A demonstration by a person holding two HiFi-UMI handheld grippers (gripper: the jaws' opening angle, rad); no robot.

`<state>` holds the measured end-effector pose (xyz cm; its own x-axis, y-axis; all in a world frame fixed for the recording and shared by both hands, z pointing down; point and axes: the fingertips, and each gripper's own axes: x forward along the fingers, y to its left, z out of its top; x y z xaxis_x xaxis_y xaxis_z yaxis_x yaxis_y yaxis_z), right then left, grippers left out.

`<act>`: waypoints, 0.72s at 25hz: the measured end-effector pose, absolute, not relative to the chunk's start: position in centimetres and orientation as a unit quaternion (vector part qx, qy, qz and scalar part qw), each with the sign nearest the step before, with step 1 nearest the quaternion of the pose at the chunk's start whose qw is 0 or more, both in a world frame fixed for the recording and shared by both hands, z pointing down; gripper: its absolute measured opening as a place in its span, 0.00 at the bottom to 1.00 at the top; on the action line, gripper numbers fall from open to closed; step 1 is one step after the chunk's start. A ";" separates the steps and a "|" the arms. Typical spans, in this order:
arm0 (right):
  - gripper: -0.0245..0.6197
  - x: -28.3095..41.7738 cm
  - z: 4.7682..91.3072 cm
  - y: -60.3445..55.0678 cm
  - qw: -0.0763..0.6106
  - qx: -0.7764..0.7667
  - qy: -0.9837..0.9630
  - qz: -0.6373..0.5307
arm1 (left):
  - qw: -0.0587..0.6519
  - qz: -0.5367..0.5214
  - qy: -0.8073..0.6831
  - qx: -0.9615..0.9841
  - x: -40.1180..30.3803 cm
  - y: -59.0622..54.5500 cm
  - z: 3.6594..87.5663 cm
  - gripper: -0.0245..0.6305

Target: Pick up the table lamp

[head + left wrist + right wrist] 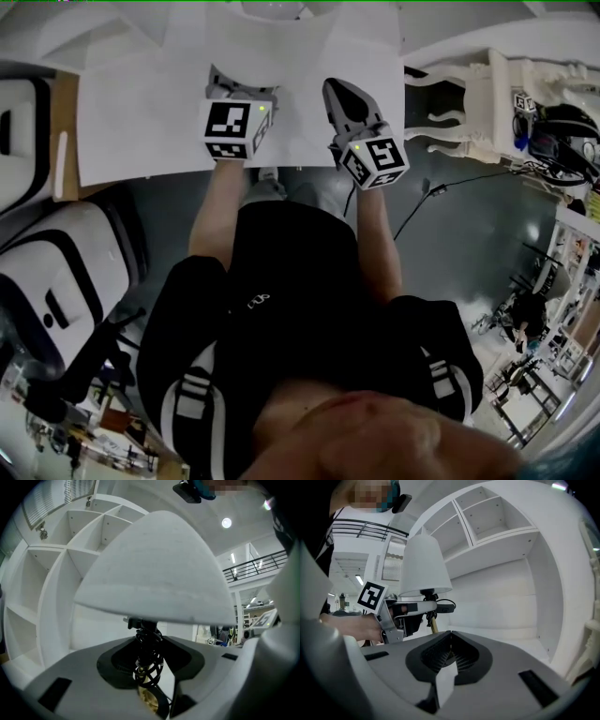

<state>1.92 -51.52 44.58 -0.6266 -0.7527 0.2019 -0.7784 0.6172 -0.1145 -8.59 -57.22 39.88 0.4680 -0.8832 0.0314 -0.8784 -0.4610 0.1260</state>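
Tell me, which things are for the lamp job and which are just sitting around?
For the job: table lamp, its stem clamped in the left tongs; right tongs, shut and empty.
Just sitting around: white shelves; white table.

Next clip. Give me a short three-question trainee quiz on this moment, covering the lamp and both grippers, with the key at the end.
1. True or false: the right gripper has its fingers closed together with nothing between them.
2. Which part of the table lamp is the left gripper shut on? A) the shade B) the cord-wrapped stem C) the base
3. Fill in: the white unit behind the lamp has open ____.
Key: 1 true; 2 B; 3 shelves.
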 end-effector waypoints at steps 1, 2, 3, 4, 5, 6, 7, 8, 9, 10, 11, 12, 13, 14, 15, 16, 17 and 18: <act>0.07 1.7 44.0 -51.6 0.061 0.426 -0.898 0.091 | 0.059 -0.022 -0.516 0.854 -8.8 -56.9 39.1 0.29; 0.07 1.5 43.4 -51.6 0.055 0.424 -0.900 0.087 | 0.057 -0.026 -0.518 0.853 -8.9 -56.5 38.3 0.29; 0.07 1.3 42.8 -51.7 0.049 0.423 -0.901 0.082 | 0.055 -0.028 -0.521 0.852 -9.0 -56.2 37.6 0.29; 0.07 1.2 42.2 -51.7 0.044 0.422 -0.902 0.078 | 0.055 -0.030 -0.524 0.849 -9.2 -55.9 37.0 0.29; 0.07 1.1 41.6 -51.7 0.038 0.422 -0.903 0.074 | 0.056 -0.030 -0.528 0.847 -9.3 -55.6 36.4 0.29; 0.07 1.0 41.1 -51.8 0.033 0.422 -0.903 0.071 | 0.057 -0.030 -0.534 0.843 -9.5 -55.2 36.0 0.29; 0.07 0.9 40.6 -51.8 0.029 0.423 -0.903 0.069 | 0.058 -0.029 -0.539 0.840 -9.7 -54.8 35.6 0.29; 0.07 0.8 40.1 -51.8 0.025 0.425 -0.903 0.068 | 0.057 -0.030 -0.543 0.837 -9.9 -54.3 35.3 0.29; 0.07 0.7 39.7 -51.8 0.022 0.426 -0.902 0.067 | 0.057 -0.031 -0.547 0.835 -10.1 -53.7 35.0 0.29; 0.07 0.4 39.4 -51.7 0.020 0.427 -0.902 0.066 | 0.056 -0.033 -0.549 0.833 -10.3 -53.0 34.9 0.29; 0.07 0.2 39.2 -51.6 0.020 0.427 -0.902 0.065 | 0.057 -0.035 -0.552 0.831 -10.6 -52.5 34.8 0.29; 0.07 -0.1 39.0 -51.6 0.020 0.428 -0.901 0.064 | 0.058 -0.037 -0.554 0.830 -10.8 -52.0 34.7 0.29; 0.07 -0.3 38.9 -51.7 0.020 0.429 -0.901 0.065 | 0.059 -0.038 -0.556 0.828 -11.0 -51.6 34.6 0.29; 0.07 -0.4 38.7 -51.8 0.019 0.430 -0.900 0.066 | 0.061 -0.039 -0.559 0.826 -11.2 -51.2 34.4 0.29; 0.07 -0.4 38.6 -52.0 0.018 0.430 -0.900 0.069 | 0.063 -0.039 -0.562 0.824 -11.3 -50.9 34.4 0.29; 0.07 -0.5 38.5 -52.1 0.016 0.429 -0.900 0.072 | 0.064 -0.039 -0.565 0.821 -11.4 -50.5 34.3 0.29; 0.07 -0.5 38.4 -52.2 0.013 0.428 -0.900 0.075 | 0.065 -0.039 -0.568 0.819 -11.4 -50.2 34.3 0.29; 0.07 -0.6 38.4 -52.4 0.010 0.427 -0.901 0.077 | 0.066 -0.038 -0.570 0.818 -11.5 -50.0 34.4 0.29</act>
